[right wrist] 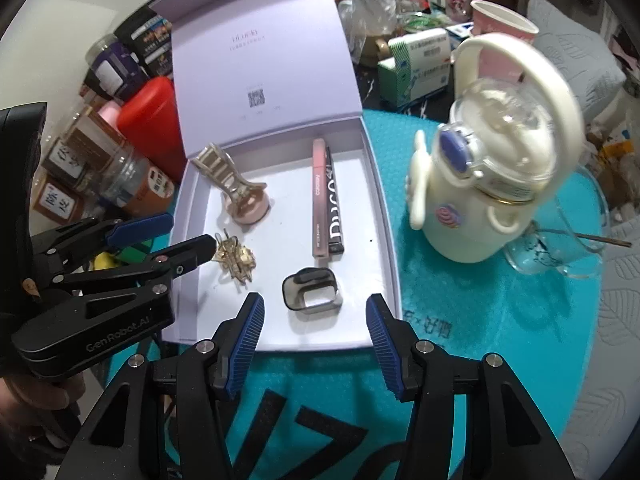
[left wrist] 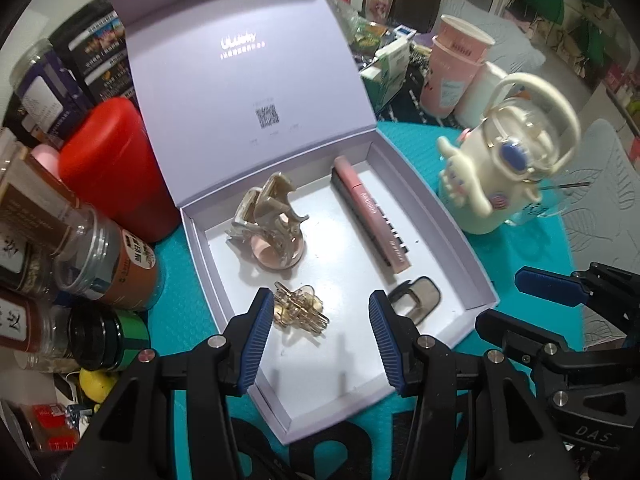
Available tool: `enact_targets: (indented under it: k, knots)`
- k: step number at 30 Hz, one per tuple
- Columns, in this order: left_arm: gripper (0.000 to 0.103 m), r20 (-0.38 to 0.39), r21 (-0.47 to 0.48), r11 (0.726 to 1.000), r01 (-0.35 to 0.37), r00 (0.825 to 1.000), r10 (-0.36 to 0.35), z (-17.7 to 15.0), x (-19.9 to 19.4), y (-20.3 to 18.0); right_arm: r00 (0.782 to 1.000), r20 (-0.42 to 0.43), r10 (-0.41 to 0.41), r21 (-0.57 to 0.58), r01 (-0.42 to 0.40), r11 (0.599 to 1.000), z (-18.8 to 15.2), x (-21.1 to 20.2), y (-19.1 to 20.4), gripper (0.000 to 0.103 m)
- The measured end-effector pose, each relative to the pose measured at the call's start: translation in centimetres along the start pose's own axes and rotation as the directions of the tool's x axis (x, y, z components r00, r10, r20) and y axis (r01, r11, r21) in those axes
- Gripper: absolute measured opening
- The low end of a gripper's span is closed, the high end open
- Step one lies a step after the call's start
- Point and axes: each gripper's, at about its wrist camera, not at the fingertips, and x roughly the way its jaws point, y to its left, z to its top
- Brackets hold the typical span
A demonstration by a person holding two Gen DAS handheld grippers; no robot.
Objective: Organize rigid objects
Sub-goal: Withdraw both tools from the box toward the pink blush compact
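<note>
At the left edge of the surface [left wrist: 460, 148], jars [left wrist: 108, 268] and a red tub [left wrist: 112, 168] are crowded together at nine o'clock from the open box [left wrist: 436, 240]; they appear to be left out of the sorting. The lid [left wrist: 240, 60] is propped upright at twelve o'clock, so that the tray can be reached from above. Inside, the items are laid apart from one another. A claw clip [left wrist: 272, 216] is set on a pink compact [left wrist: 276, 256] at ten o'clock, probably stacked to save floor. A gold clip [left wrist: 300, 310] is laid at seven o'clock, just beside the left pad of the left tool [left wrist: 320, 300], whose jaws are held apart with nothing between them. A tube [left wrist: 372, 220] is laid lengthwise against a dark case [right wrist: 335, 208] at one o'clock, parallel to the right wall. This is judged to keep the long items out of the middle. A grey holder [left wrist: 416, 296] is placed at five o'clock, just ahead of the right tool [right wrist: 315, 304], which is likewise held open and empty over the tray's near edge. A cream bottle [left wrist: 492, 172] is stood upright outside the box at three o'clock, being too bulky, it is judged, to be fitted in.
</note>
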Motion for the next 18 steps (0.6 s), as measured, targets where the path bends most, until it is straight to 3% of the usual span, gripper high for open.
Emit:
enact_targets:
  k: [8,18]
  knots:
    - [0.049,0.056,0.012,1.0,-0.016,0.998,0.015,-1.1,-3.8,-1.5,0.999,0.047,0.001,0.008,-0.002,1.0,-1.9,-3.1,-0.1,0.053]
    - [0.049,0.069,-0.024,1.0,0.01,0.998,-0.009,-4.1,-6.5,-3.1,0.997,0.077,0.011,-0.002,-0.011,1.0,-5.4,-6.1,-0.5,0.053]
